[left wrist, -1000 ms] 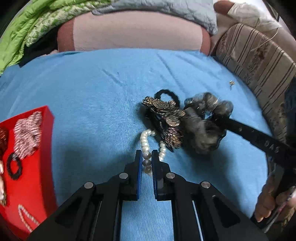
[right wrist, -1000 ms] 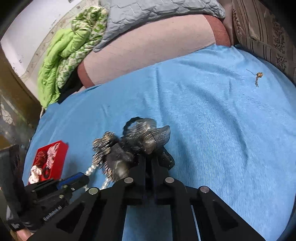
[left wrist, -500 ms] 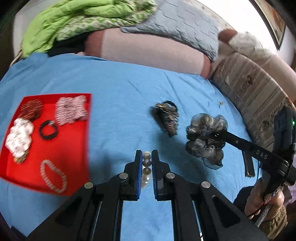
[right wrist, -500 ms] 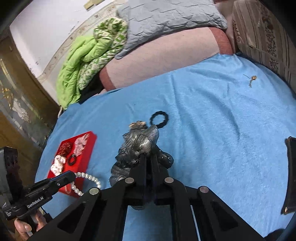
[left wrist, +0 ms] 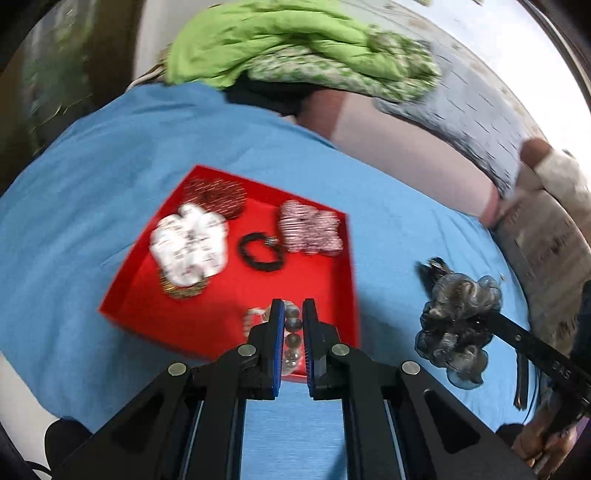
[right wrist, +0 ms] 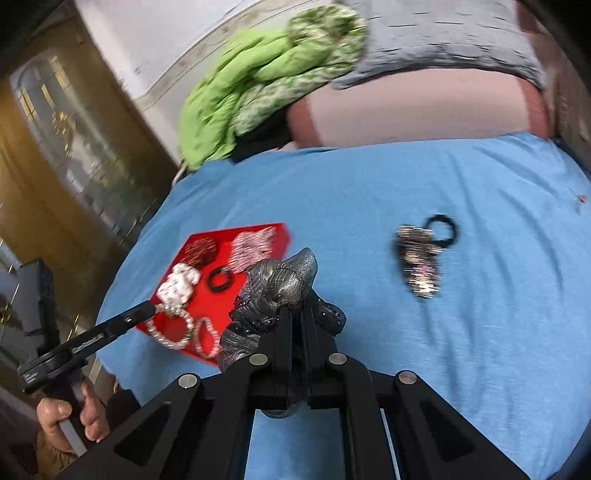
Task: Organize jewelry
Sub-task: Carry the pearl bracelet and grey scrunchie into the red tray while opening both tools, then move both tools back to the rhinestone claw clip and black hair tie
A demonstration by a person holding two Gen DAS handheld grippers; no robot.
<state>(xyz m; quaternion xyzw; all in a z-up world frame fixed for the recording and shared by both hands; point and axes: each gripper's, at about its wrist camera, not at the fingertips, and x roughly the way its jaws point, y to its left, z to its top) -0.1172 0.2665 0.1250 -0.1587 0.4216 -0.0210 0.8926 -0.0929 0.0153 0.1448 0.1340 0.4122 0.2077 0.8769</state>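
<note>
Left claw clamped on pearl bracelet over red tray; right claw gripping grey scrunchie beside tray.

A blue sheet is covering the bed. A green quilt is lying bunched at the far edge, partly over a pink bolster. A grey quilted blanket is draping over that bolster. A striped cushion is sitting at the right.
</note>
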